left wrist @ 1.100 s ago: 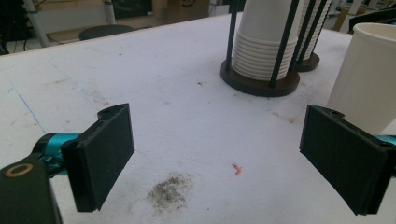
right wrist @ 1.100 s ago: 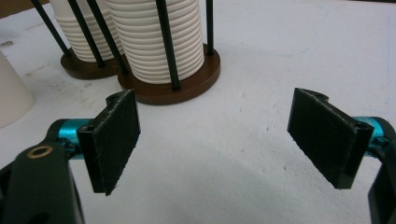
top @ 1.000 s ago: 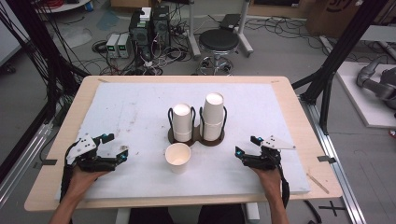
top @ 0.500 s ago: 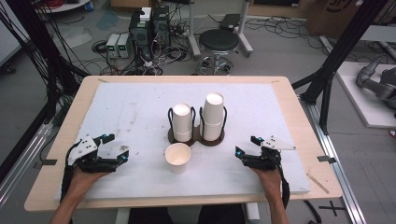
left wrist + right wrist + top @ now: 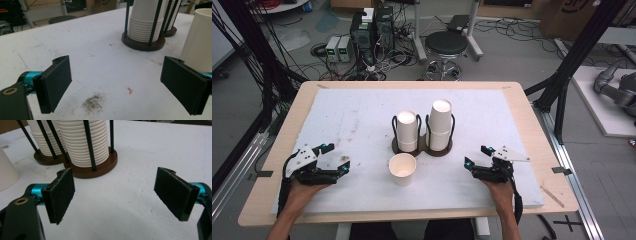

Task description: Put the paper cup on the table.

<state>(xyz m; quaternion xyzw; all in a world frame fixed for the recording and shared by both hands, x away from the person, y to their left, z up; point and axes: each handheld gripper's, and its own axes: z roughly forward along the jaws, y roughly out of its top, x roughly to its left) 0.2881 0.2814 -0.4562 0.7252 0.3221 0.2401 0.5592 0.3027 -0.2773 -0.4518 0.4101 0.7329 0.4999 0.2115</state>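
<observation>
White paper cup [image 5: 402, 169] stands unmarked on the desk [image 5: 362, 115] between both hand-held grippers, left [image 5: 336, 159] and right [image 5: 475, 156], jaws wide, empty.

A single white paper cup [image 5: 402, 169] stands upright, mouth up and empty, just in front of the brown cup holder [image 5: 422, 148]. In that holder, two stacks of white cups [image 5: 424, 129] sit upside down, the right stack taller.

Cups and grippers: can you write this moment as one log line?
left gripper: open, empty | right gripper: open, empty | loose cup: upright, untouched | cup holder: two stacks
</observation>
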